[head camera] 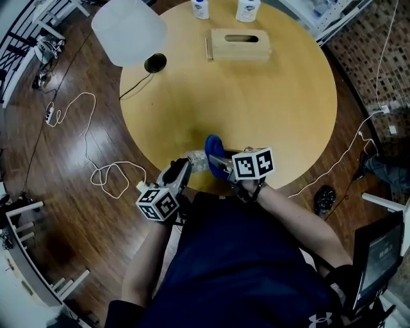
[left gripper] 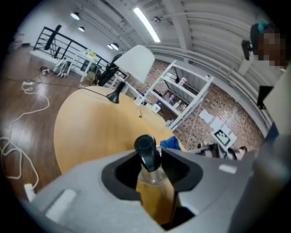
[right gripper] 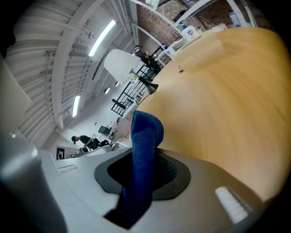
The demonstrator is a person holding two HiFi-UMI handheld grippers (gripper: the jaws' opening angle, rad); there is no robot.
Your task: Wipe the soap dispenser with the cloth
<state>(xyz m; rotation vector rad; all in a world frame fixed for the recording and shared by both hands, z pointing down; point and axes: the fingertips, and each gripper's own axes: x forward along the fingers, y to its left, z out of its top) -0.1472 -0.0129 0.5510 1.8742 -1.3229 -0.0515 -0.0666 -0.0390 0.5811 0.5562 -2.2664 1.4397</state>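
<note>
My left gripper (head camera: 182,168) is shut on the soap dispenser (left gripper: 152,182), a clear bottle of amber liquid with a black pump head (left gripper: 146,150). In the head view the dispenser (head camera: 197,160) lies over the near edge of the round wooden table (head camera: 269,109), between the two grippers. The right gripper (head camera: 218,164) is shut on a blue cloth (right gripper: 144,154), which stands up folded from between the jaws. The cloth (head camera: 213,148) sits right beside the dispenser, touching or nearly touching it. In the left gripper view a blue corner of the cloth (left gripper: 172,143) shows behind the pump.
At the table's far side are a wooden tissue box (head camera: 240,45), a white lamp shade (head camera: 129,29) on a black base (head camera: 155,63), and two white bottles (head camera: 200,8). White cables (head camera: 96,166) trail over the wooden floor at the left. A chair and laptop (head camera: 378,256) stand at the right.
</note>
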